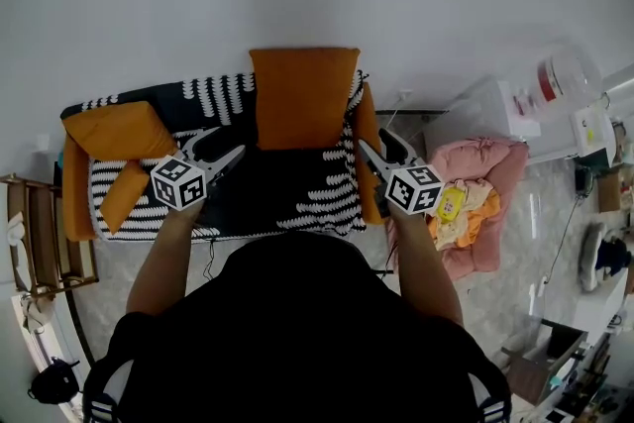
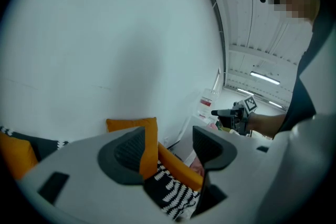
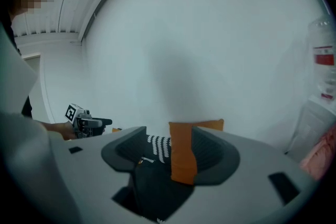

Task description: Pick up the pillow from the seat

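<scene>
Our left gripper (image 1: 227,144) and right gripper (image 1: 374,142) both hung empty with jaws apart, flanking the orange pillow (image 1: 302,96), which stood upright at the back of the seat (image 1: 307,203) against the wall. We judged that an uneven squeeze from the two sides could topple the soft pillow. Pinching only its corners could let it slip out on the lift.

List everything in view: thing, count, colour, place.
pillow: one, orange, upright against the seat's back, centre
cushions: two, orange, left end of the seat
seat: one, black-and-white cover with orange arms, against the wall
soft chair: one, pink, right of the seat
water dispenser: one, white, beyond the pink chair
wooden rack: one, brown, left of the seat
left gripper: one, grey, jaws apart, empty, near the pillow's left edge
right gripper: one, grey, jaws apart, empty, near the pillow's right edge
</scene>
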Tool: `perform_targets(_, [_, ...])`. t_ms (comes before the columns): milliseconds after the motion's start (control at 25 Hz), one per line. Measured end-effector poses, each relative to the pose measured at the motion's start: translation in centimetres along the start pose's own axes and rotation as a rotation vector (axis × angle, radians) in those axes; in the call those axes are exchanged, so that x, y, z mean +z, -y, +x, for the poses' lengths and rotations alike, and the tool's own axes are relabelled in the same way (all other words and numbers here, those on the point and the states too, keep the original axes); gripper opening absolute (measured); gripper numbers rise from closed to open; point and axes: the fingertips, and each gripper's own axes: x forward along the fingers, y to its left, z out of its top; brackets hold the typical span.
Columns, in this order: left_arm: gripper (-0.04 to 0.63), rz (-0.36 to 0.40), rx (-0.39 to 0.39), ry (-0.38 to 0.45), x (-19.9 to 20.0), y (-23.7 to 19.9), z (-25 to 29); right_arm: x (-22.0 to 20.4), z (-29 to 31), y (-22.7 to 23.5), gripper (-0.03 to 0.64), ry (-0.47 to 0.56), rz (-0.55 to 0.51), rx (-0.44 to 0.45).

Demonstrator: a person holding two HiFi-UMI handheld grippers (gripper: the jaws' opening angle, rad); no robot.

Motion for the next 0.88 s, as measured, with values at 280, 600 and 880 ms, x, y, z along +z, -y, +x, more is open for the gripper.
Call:
perform_targets(280, [0.291, -0.013, -0.011, -0.032, -0.9, -0.1, 0.8, -0.9, 0.7, 0.7, 0.265, -0.014, 0.025, -0.003])
perform_targets(600, [0.291, -0.020, 0.002, -0.051, -1.2, -0.9, 2.8, -1.6, 1.9, 2.9, 0.273, -0.032, 0.042, -0.004])
perform_targets(880, [0.291, -0.033, 0.034, -0.055, -0.5, -2.1, 5.1, -1.3, 2.7, 6.1, 0.275, -0.051, 0.050, 0.002])
